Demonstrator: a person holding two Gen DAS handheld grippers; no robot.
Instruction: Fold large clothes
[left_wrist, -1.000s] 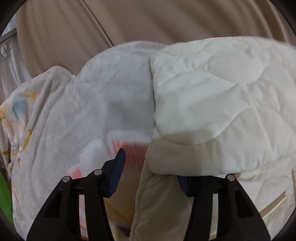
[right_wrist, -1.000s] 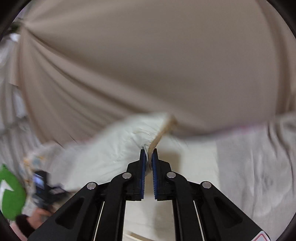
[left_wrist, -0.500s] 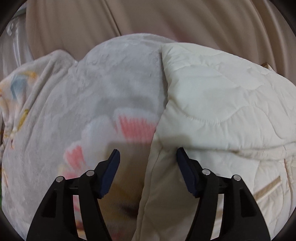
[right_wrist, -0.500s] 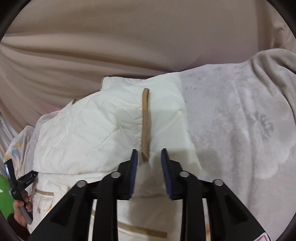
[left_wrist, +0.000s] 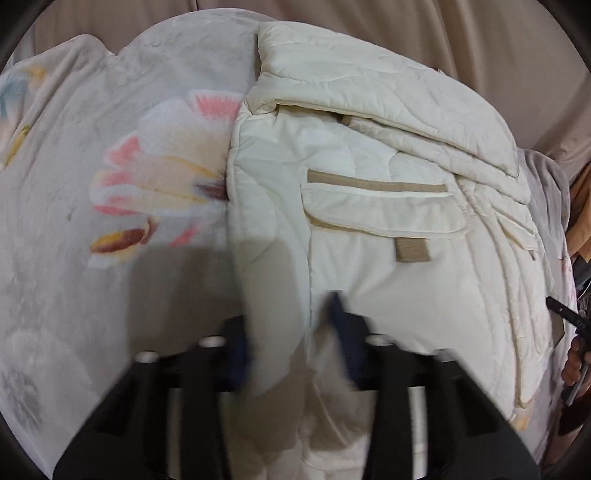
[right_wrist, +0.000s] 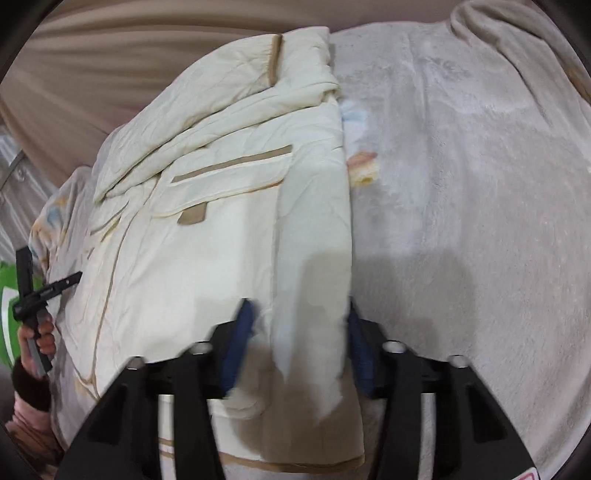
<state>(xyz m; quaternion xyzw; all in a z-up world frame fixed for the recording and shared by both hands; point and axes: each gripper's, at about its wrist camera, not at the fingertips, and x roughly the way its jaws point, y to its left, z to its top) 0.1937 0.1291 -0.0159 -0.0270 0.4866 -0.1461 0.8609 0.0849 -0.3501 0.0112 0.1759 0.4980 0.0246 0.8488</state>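
A cream quilted jacket (left_wrist: 369, 288) with tan-trimmed pocket flaps lies flat on a grey fleece blanket (left_wrist: 110, 258); a sleeve is folded across its far end. My left gripper (left_wrist: 291, 332) points down at the jacket's near left edge. Its jaws are closing, with a raised fold of that edge between the blurred blue pads (left_wrist: 343, 332). In the right wrist view the jacket (right_wrist: 184, 266) fills the left half. My right gripper (right_wrist: 299, 332) straddles the folded right edge, its jaws also closing with the fabric between them, still a clear span apart.
The blanket (right_wrist: 461, 221) has a pink and yellow flower print (left_wrist: 162, 184) beside the jacket. A beige curtain (right_wrist: 110, 74) hangs behind. A hand on a black handle (right_wrist: 33, 295) shows at the jacket's far side, with something green (right_wrist: 7, 314) past it.
Both grippers let go of the folded-over top part and dropped back to the jacket's near end. The pocketed front has come into view. Each gripper now straddles a side edge.
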